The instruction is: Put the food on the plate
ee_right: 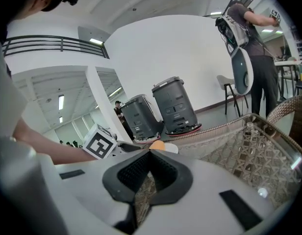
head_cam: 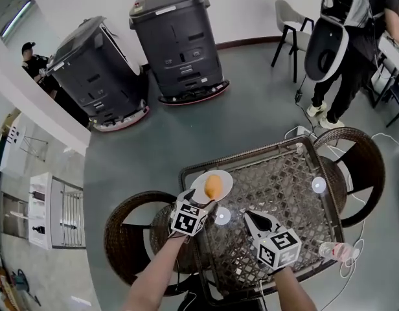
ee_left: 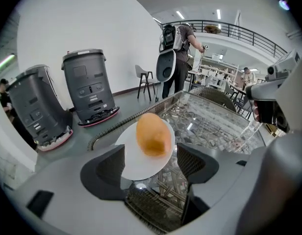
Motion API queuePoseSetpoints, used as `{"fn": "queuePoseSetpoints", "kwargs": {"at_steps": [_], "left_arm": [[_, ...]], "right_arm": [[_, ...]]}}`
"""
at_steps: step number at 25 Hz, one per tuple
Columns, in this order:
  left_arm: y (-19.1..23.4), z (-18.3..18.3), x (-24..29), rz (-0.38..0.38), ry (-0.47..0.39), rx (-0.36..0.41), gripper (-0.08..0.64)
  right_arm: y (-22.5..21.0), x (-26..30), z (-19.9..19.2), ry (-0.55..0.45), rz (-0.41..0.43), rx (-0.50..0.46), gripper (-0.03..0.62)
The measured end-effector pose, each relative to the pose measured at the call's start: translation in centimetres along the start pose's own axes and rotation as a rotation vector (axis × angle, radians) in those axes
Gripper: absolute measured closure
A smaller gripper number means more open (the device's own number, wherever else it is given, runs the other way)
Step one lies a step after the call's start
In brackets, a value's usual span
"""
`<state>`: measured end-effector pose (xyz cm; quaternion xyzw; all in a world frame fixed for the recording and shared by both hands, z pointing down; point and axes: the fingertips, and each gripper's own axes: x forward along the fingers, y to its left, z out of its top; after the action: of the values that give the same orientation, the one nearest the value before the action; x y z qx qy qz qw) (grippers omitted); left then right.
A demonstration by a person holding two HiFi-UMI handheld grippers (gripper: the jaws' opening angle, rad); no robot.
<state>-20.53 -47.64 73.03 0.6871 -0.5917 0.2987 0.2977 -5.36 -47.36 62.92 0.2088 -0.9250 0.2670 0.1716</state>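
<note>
An orange, egg-shaped piece of food point(head_cam: 213, 186) lies on a white plate point(head_cam: 223, 178) at the near left corner of the glass-topped wicker table point(head_cam: 284, 173). My left gripper point(head_cam: 201, 204) is just short of the plate's near edge and stands open. In the left gripper view the food point(ee_left: 153, 133) and plate point(ee_left: 141, 166) sit just beyond the spread fingers point(ee_left: 108, 166), untouched. My right gripper point(head_cam: 253, 218) hovers over the table's near middle, shut with nothing in it; its fingers point(ee_right: 163, 168) meet in the right gripper view, where the food point(ee_right: 156, 145) shows far behind.
Two grey wheeled machines point(head_cam: 177, 41) point(head_cam: 96, 70) stand on the floor beyond the table. Wicker chairs point(head_cam: 131, 238) point(head_cam: 364, 161) flank it. A clear plastic bottle point(head_cam: 334, 251) lies at the table's near right. A person point(head_cam: 355, 37) stands at the back right.
</note>
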Motion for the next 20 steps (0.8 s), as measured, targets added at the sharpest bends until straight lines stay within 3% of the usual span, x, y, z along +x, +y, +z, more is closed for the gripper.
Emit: {"fn": "queuePoseSetpoints", "kwargs": {"at_steps": [2,7,11,18,20], "left_arm": [[-0.6,0.2,-1.9,-0.005,-0.05,-0.012,0.241],[-3.5,0.4,-6.7,-0.112,-0.171,-0.027,0.244],[-5.0,2.1,-12.0,-0.095,-0.308,0.051,0.421],[-7.1,3.9,-20.4,-0.162,-0.45,0.057,0.551],[-7.2,4.1,-22.3,-0.18,-0.478,0.045,0.551]], "right_arm": [[0.9,-0.6,0.2,-0.006,-0.015,-0.008,0.588],[4.3,-1.8,1.0,-0.03,-0.044,-0.082,0.588],[7.6,-2.9,2.5,-0.055,-0.074,-0.127,0.588],[13.5,-3.9,5.9,-0.118,-0.087,-0.191,0.588],[15.0,-4.1,6.8,-0.142,-0.082,-0.207,0.588]]}}
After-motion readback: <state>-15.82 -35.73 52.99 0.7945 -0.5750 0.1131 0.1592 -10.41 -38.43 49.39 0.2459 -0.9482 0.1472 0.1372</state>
